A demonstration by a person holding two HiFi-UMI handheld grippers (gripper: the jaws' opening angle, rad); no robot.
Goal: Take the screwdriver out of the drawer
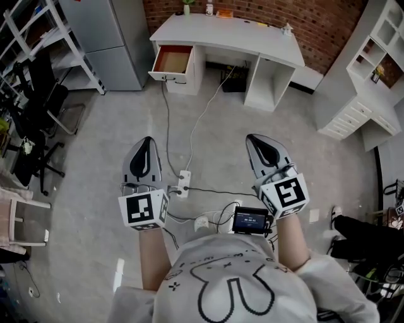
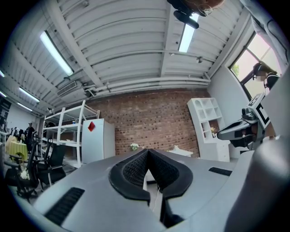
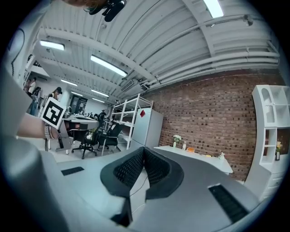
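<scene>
Starting at the left gripper [image 2: 147,153]: jaws shut, black ribbed pads [image 2: 132,170] meeting at the tip, nothing pinched between. Same deal on the right gripper [image 3: 143,149], closed up and holding nothing. Both held out side by side in the lower middle of the head view, pointing toward the top of the frame, well apart from each other, marker cubes [image 1: 144,209] at the near ends. Between them on the grey floor [image 1: 95,189], a white power strip [image 1: 184,183] with cables [image 1: 166,120] running up toward the top of the frame. Just beside the right gripper's cube, a small device [image 1: 250,221] with a lit screen. Way up top, a white desk [image 1: 227,31] against a brick wall [image 1: 265,9], its drawer [image 1: 172,61] pulled open at the upper left-centre, orange-brown inside. Can't make out the screwdriver from here, too far and too small. Both grippers well apart from that drawer. White shelving [image 1: 372,69] at the right edge, black office chairs [image 1: 38,120] along the left.
</scene>
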